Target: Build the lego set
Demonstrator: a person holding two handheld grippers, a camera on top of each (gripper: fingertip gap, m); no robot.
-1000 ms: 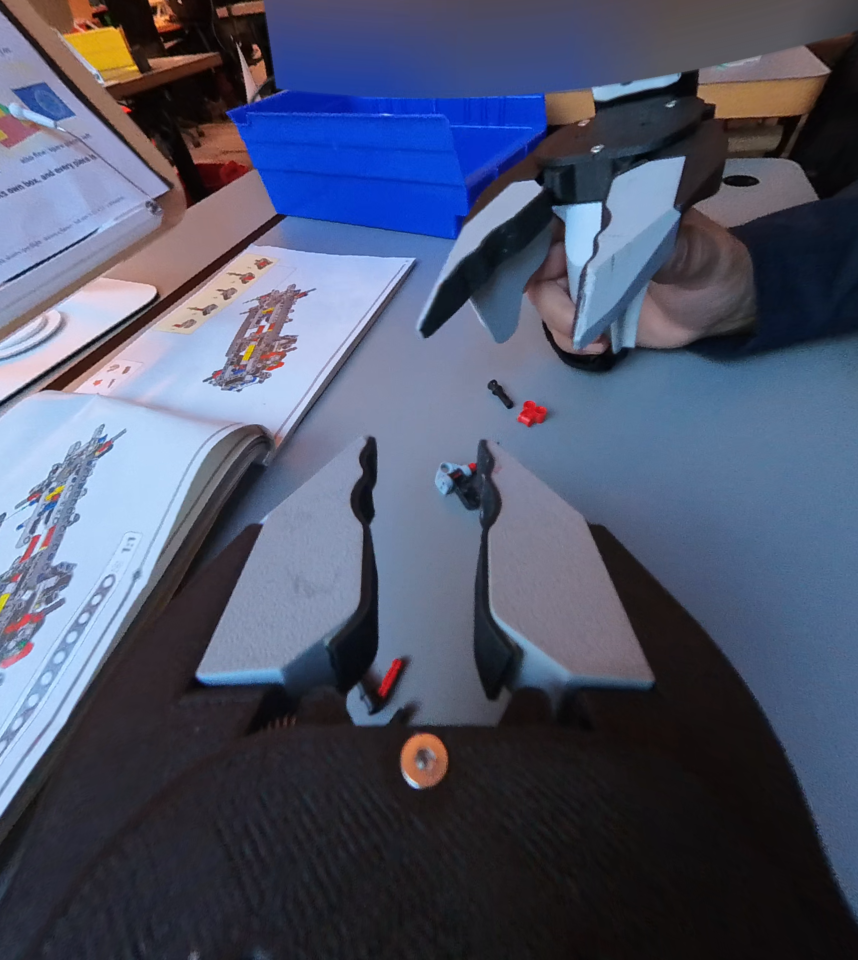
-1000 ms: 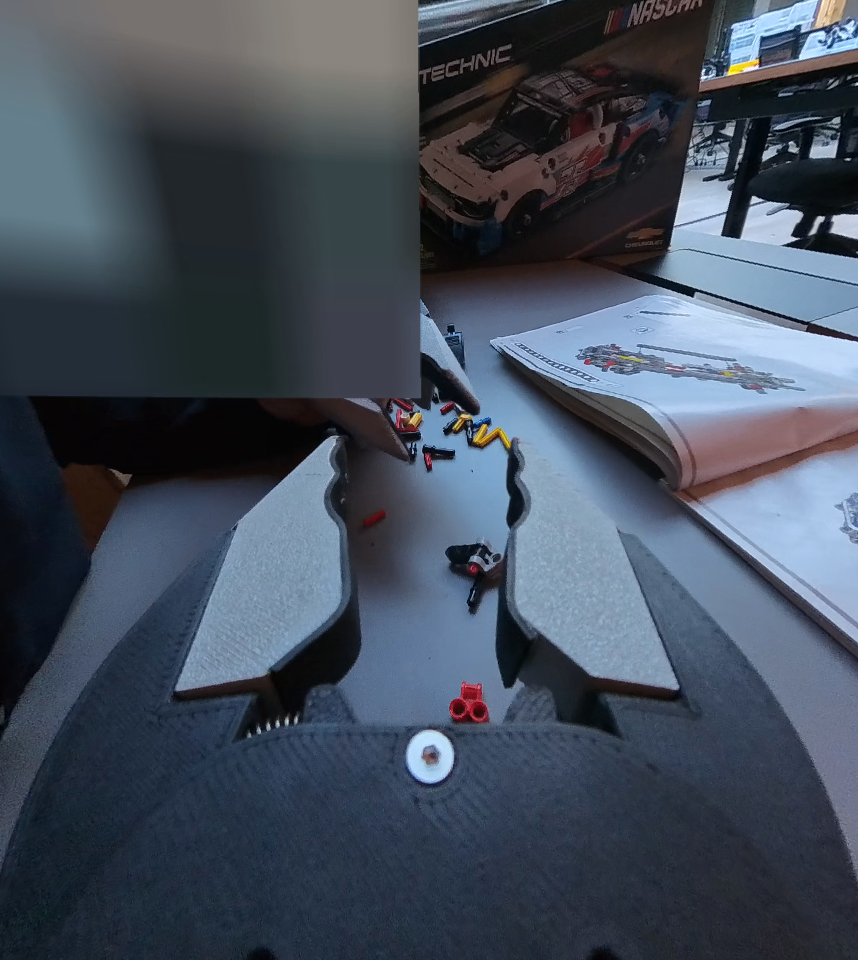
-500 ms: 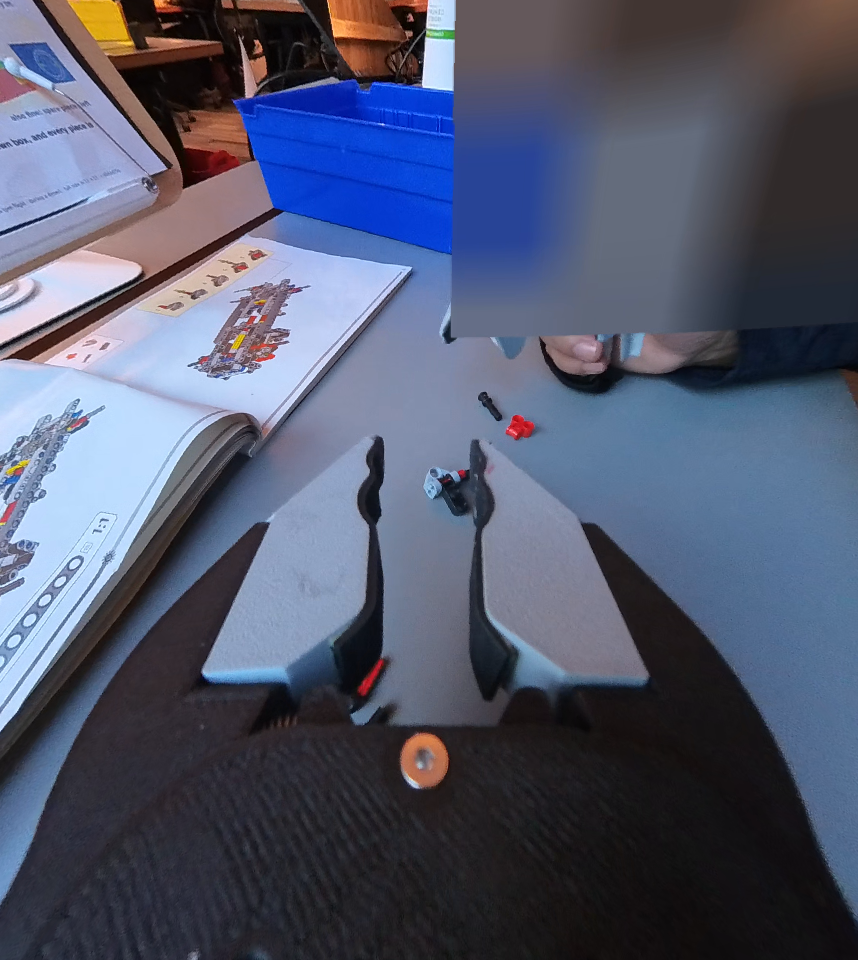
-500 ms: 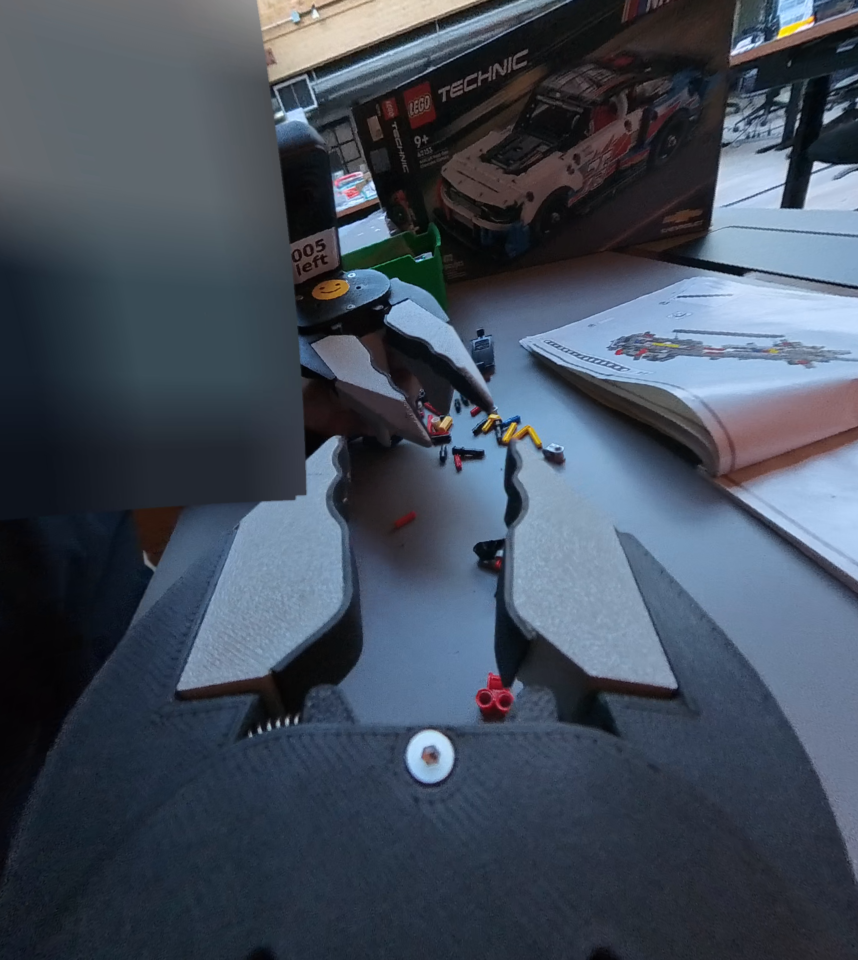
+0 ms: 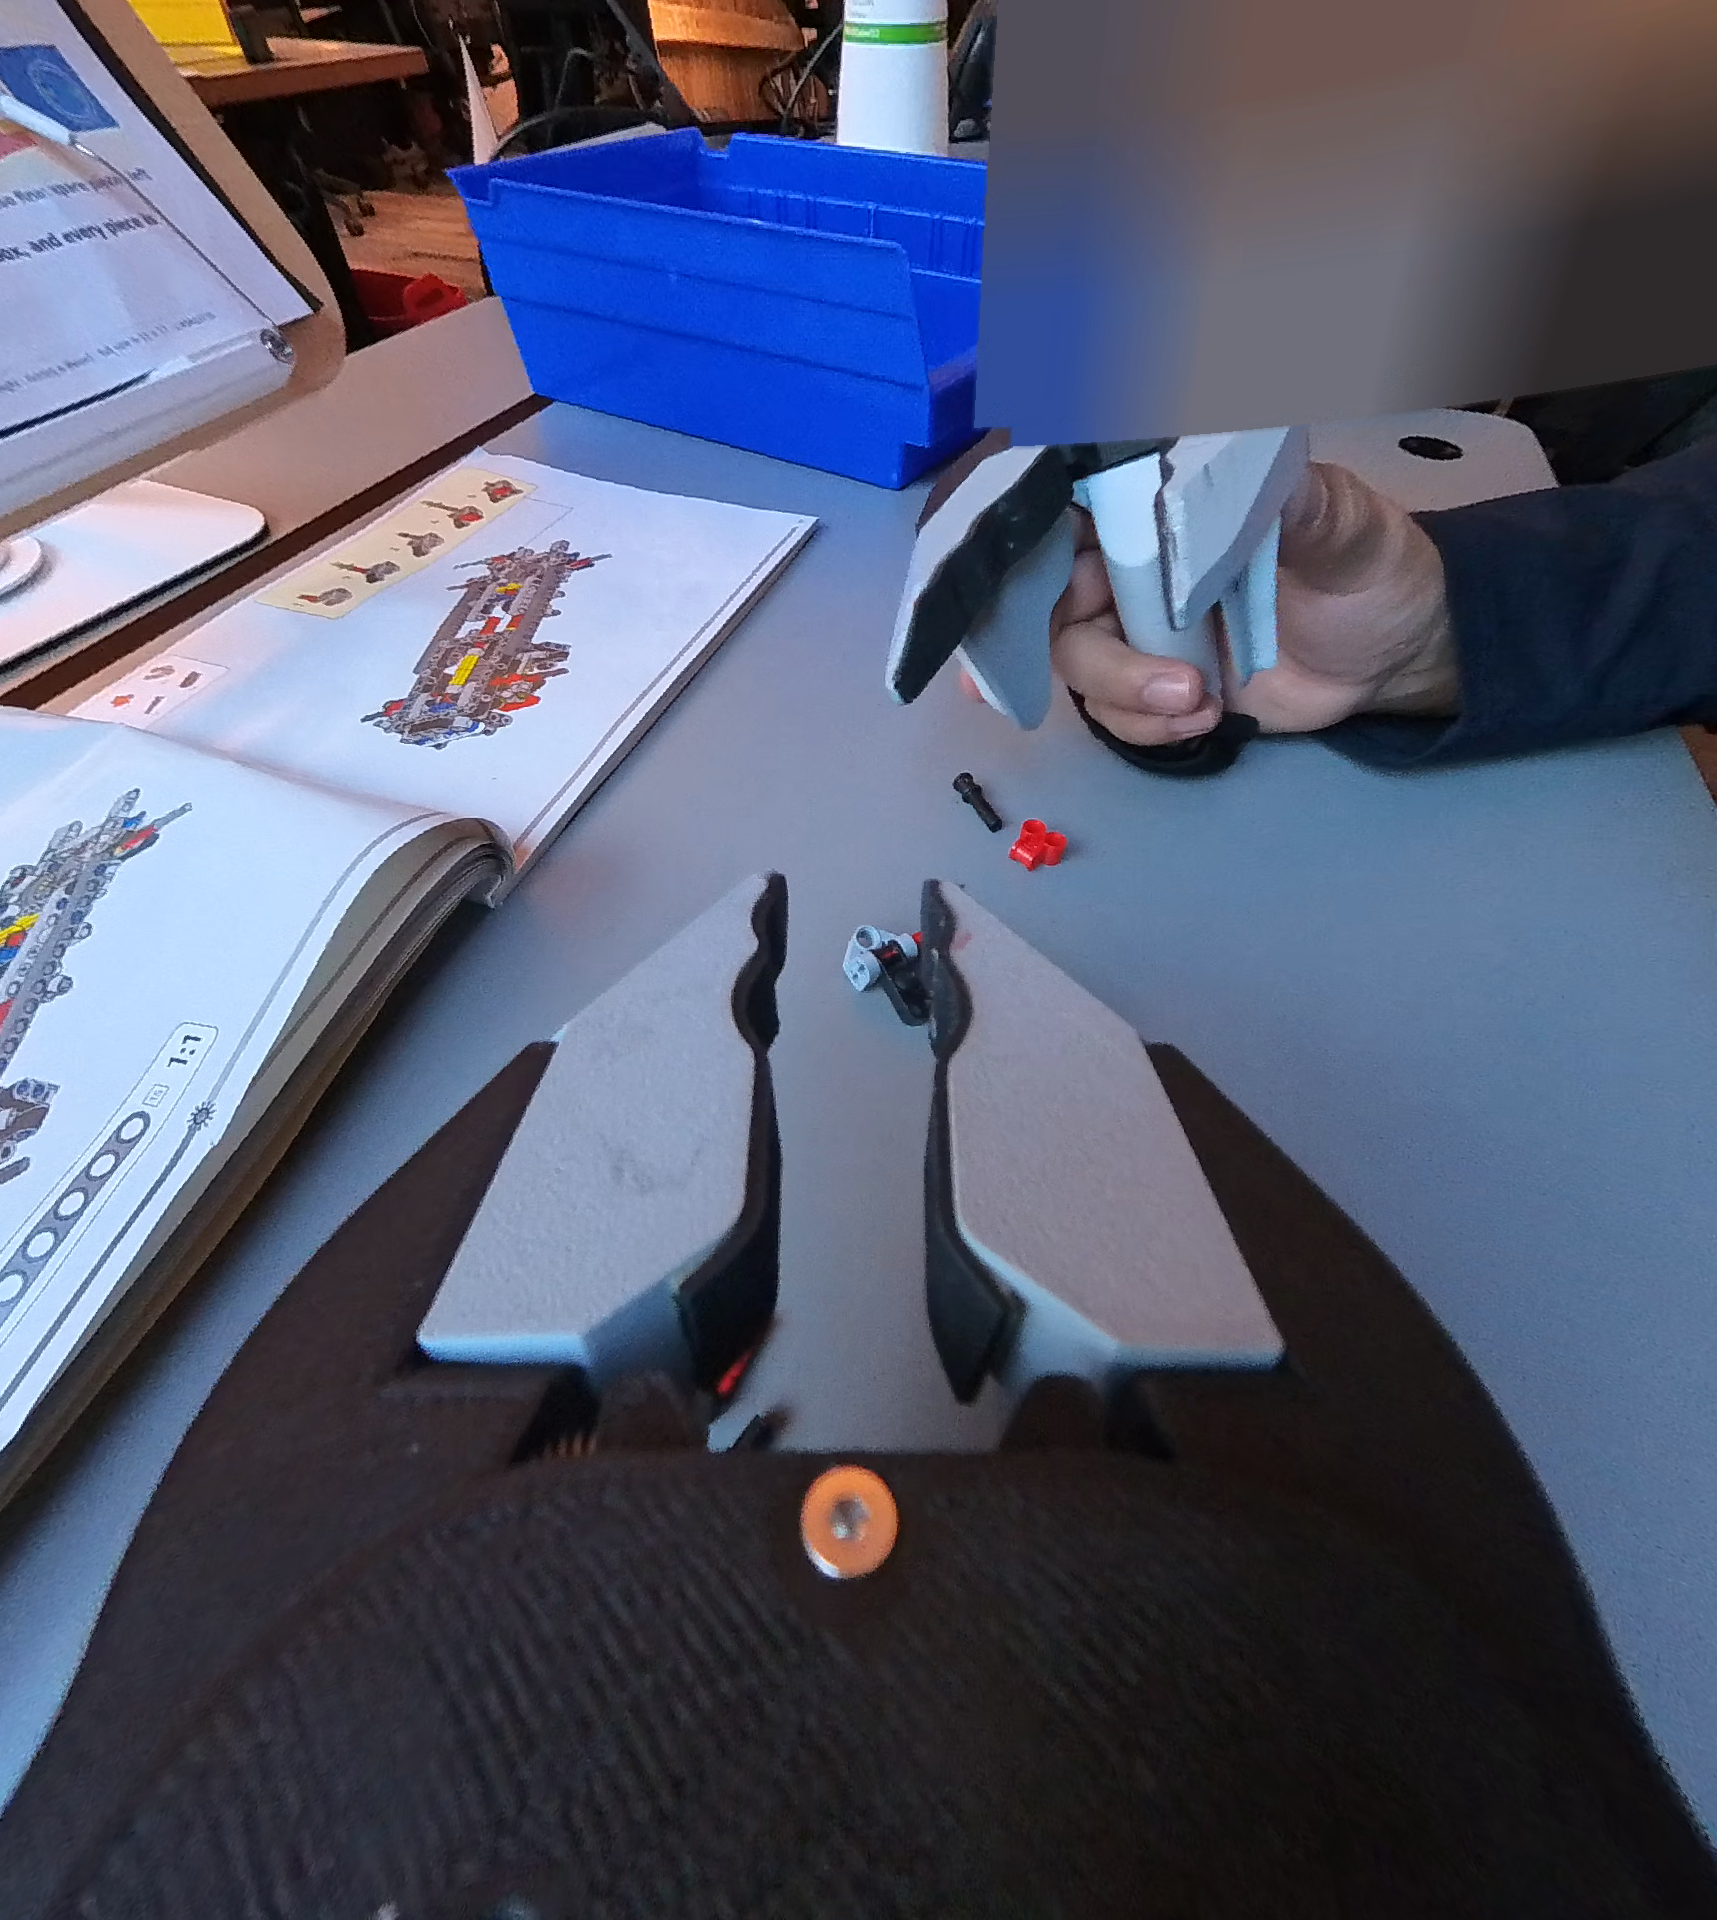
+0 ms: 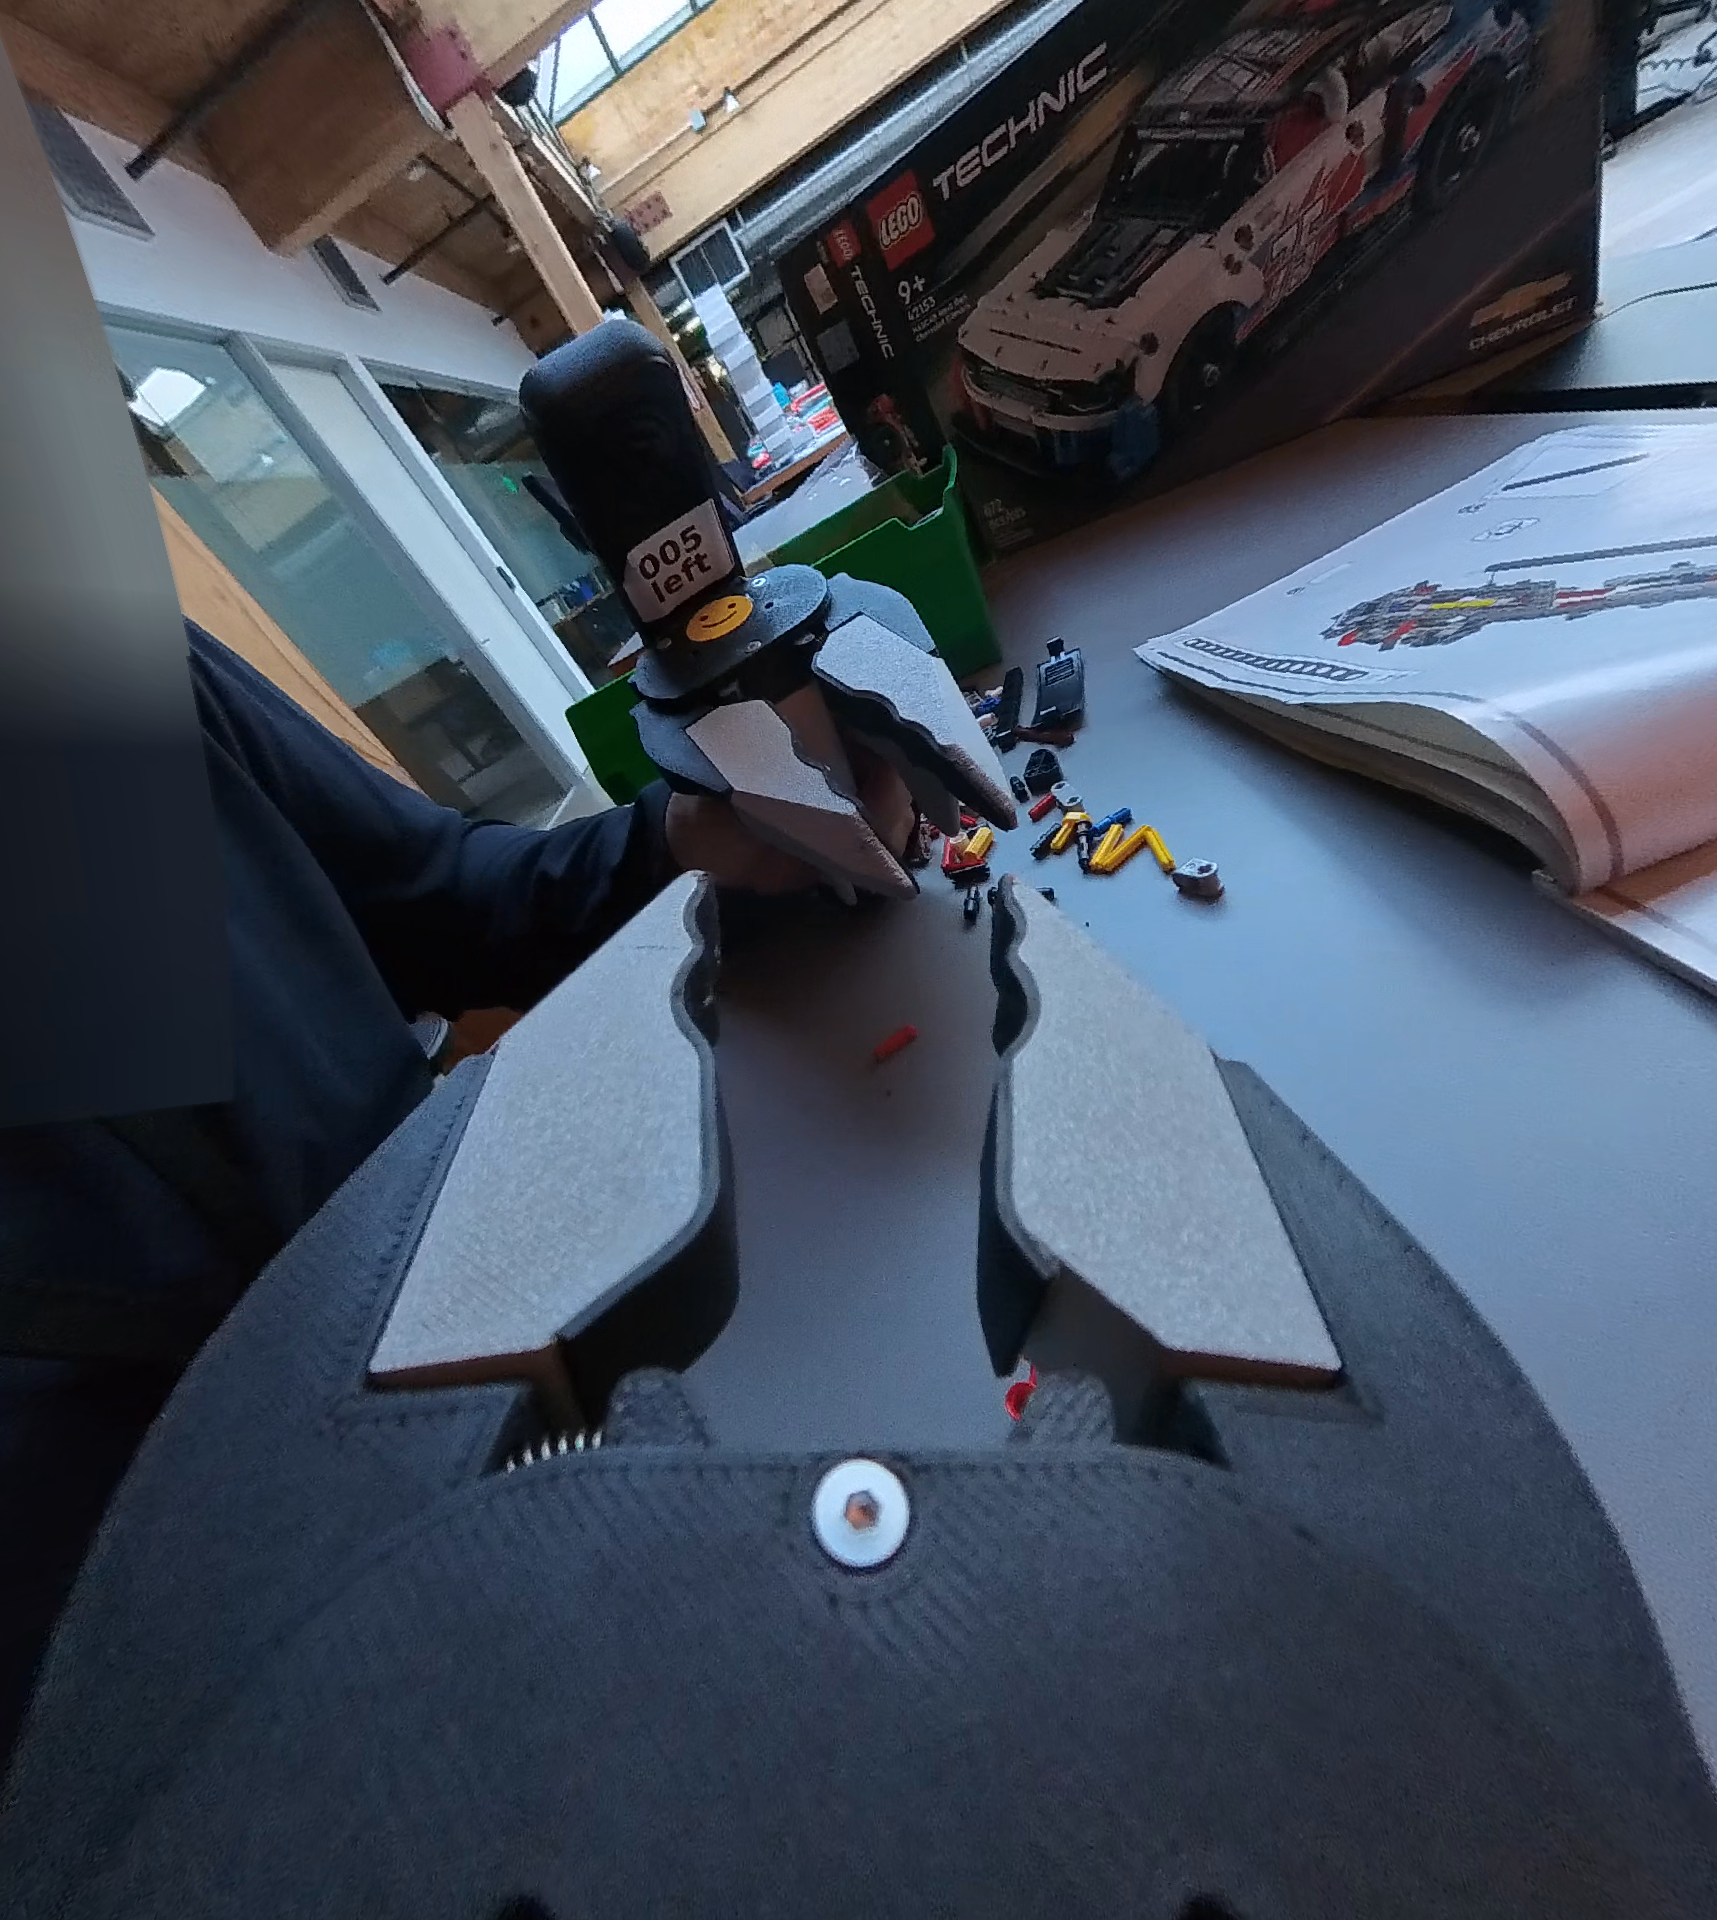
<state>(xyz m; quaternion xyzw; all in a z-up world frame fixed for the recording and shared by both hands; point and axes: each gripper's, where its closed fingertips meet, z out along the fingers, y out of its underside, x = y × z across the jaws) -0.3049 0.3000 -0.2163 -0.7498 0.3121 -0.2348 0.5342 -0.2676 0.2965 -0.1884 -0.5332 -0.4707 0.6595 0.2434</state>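
Observation:
My left gripper [image 5: 854,909] hovers low over the grey table [image 5: 1353,1039] with its jaws open. A small grey, black and red brick assembly [image 5: 880,961] lies on the table between its fingertips. The assembly is close against the right finger [image 5: 937,935], with a clear gap to the left one. A black pin [image 5: 979,802] and a red connector [image 5: 1038,844] lie just beyond. My right gripper [image 6: 852,914] is open and empty. It also shows in the left wrist view [image 5: 968,696], held by a hand above the table. A red pin [image 6: 895,1044] lies on the table below it. The left gripper [image 6: 947,852] faces it.
Open instruction booklets lie at the left [image 5: 210,935] and show in the right wrist view [image 6: 1560,675]. A blue bin [image 5: 729,301] and a screen on a stand [image 5: 54,260] are at the back. Loose small parts [image 6: 1093,831], a green bin [image 6: 895,582] and a set box [image 6: 1197,229] lie beyond the left gripper. It is some 8 cm from my left tips to the red pin [image 6: 895,1044].
My left jaws have narrowed around the small assembly without gripping it. My right gripper has tilted upward and its jaws have narrowed slightly. The assembly has left the right wrist view.

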